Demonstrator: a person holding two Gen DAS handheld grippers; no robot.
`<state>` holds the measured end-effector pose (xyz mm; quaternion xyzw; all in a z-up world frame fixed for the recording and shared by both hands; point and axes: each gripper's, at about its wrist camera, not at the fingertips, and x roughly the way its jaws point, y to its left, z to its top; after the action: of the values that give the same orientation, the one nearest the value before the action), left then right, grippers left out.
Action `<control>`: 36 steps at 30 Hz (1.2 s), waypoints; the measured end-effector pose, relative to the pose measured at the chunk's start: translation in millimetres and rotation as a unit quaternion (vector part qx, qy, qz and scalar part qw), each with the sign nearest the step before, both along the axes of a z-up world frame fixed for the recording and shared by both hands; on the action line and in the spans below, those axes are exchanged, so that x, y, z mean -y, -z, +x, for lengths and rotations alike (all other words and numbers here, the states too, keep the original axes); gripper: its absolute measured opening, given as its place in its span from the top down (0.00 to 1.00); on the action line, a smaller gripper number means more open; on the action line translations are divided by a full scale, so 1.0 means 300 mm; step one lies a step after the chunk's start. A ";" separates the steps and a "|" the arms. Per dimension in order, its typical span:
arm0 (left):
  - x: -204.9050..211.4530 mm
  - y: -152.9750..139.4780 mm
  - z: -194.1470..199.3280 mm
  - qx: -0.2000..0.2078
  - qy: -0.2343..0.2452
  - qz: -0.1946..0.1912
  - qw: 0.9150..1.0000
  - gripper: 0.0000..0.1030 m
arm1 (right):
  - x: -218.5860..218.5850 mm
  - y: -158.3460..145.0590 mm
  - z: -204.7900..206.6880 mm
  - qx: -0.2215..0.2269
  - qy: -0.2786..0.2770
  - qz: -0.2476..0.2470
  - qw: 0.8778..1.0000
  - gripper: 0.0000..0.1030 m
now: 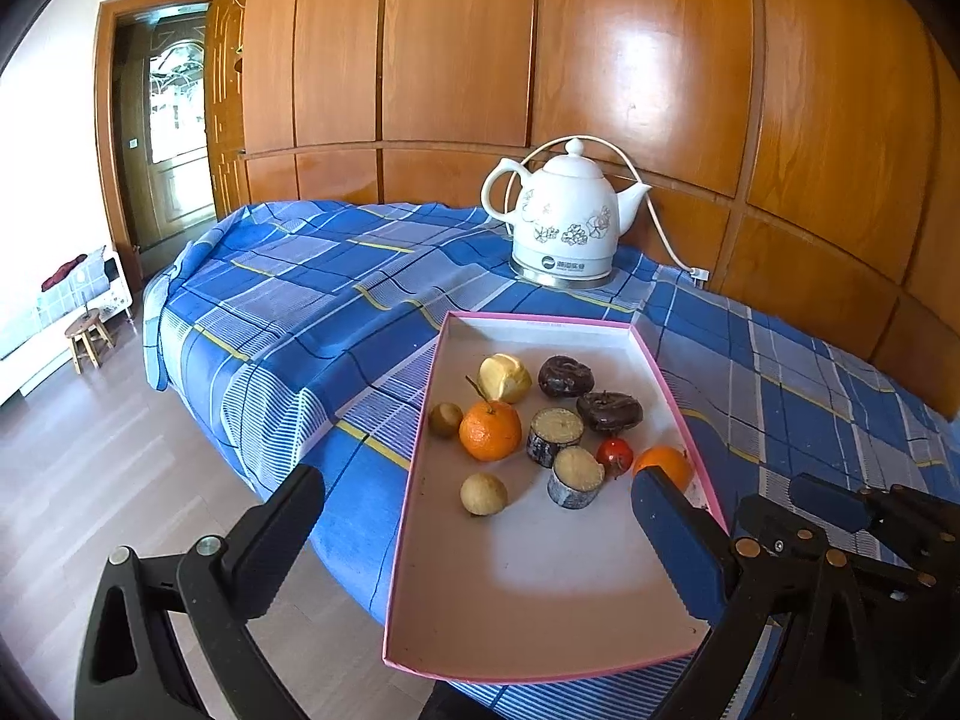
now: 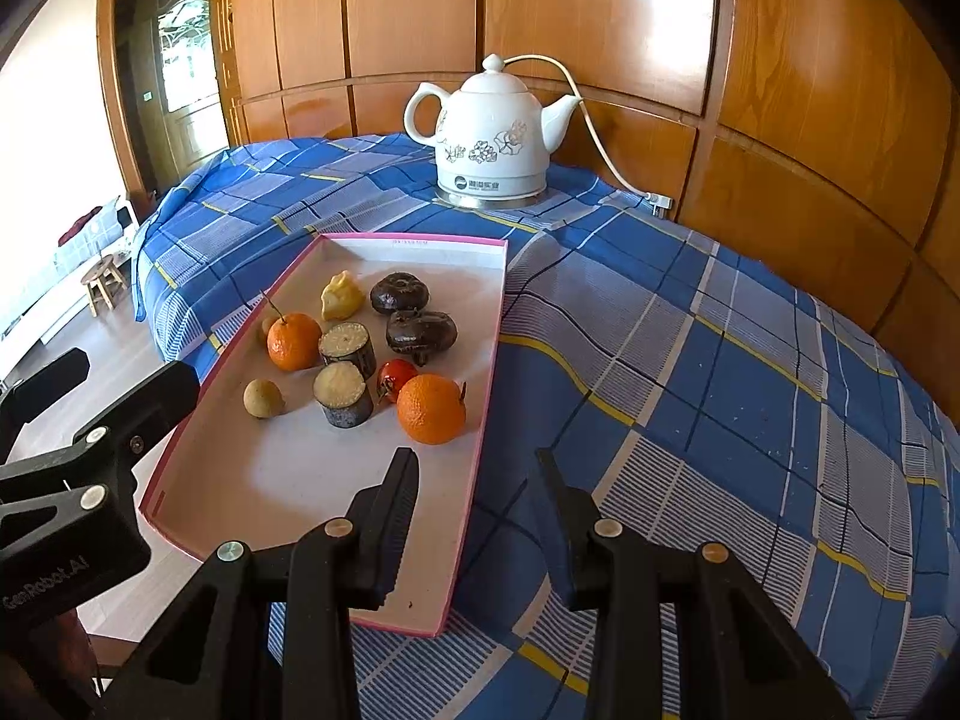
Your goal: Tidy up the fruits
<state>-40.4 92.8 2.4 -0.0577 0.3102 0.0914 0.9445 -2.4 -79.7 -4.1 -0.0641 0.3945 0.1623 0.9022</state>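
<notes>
Wood-panelled cabinets (image 1: 630,60) rise behind the bed-like surface where we work, draped in a blue plaid cloth (image 2: 690,360). Our left gripper (image 1: 480,516) stands released, its jaws spread wide with nothing between them, one finger out past the tray's left edge and the other over its right side, just in front of an orange (image 1: 665,465). Our right gripper (image 2: 477,483) holds its jaws at a narrow gap, unclenched and grasping nothing, straddling the near right rim of the pink-edged tray (image 2: 474,396). Within the tray all the fruit sits in a loose cluster toward the far half: that orange (image 2: 431,409) nearest the right gripper, a small red fruit (image 2: 396,378) touching it, two cut stubby pieces with dark bark-like skin (image 2: 343,391) side by side, a second orange with a stem (image 2: 293,341), two dark brown round fruits (image 2: 399,293) close together, a yellow peeled piece (image 2: 341,296) at the back, and a small tan round fruit (image 2: 263,398) apart on the left. Another small brownish fruit (image 1: 445,419) rests against the stemmed orange. Beyond the tray stands a white flowered kettle (image 2: 492,132) with its cord running to the panelling. Far left we see a doorway (image 1: 174,120) and a small wooden stool (image 1: 89,330) on the floor.
</notes>
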 end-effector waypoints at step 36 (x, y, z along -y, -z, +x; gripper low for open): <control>0.003 0.001 0.000 0.005 -0.018 0.008 1.000 0.00 | -0.011 0.000 0.007 0.000 -0.001 -0.002 1.000 0.63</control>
<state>-40.5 91.9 2.1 -0.0565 0.3040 0.1102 0.9446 -0.4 -76.4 -4.0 -0.0661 0.3950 0.1628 0.9017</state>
